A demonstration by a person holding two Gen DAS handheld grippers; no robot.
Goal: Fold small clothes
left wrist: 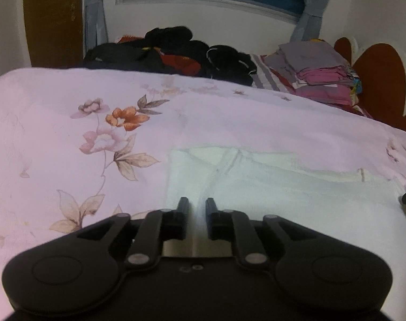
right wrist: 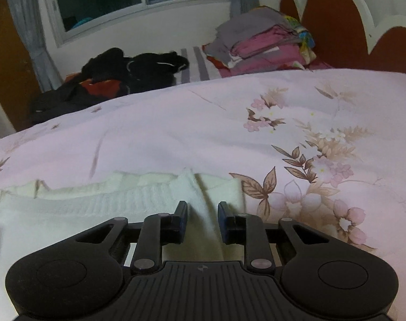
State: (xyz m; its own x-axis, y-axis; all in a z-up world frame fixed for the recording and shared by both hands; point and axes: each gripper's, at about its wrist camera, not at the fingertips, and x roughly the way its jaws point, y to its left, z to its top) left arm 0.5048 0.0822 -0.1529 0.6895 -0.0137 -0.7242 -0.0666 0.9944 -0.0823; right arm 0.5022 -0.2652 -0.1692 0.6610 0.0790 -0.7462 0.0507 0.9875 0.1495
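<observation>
Left wrist view: one white garment [left wrist: 269, 187] flat on floral bedspread [left wrist: 69, 133], from center toward 4 o'clock. One dark clothes pile [left wrist: 176, 53] at 12 o'clock, one folded stack [left wrist: 318, 72] at 2 o'clock. Left gripper [left wrist: 197, 206] over garment's near part — jaws narrow gap, nothing held; contact with cloth cannot tell.

Right wrist view: same garment [right wrist: 109, 208] at 9 o'clock to center. Right gripper [right wrist: 202, 208] above its right edge — jaws partly open, a fold of cloth lies between fingers, not pinched. Pile [right wrist: 117, 77] at 11 o'clock, stack [right wrist: 259, 45] at 1 o'clock.
</observation>
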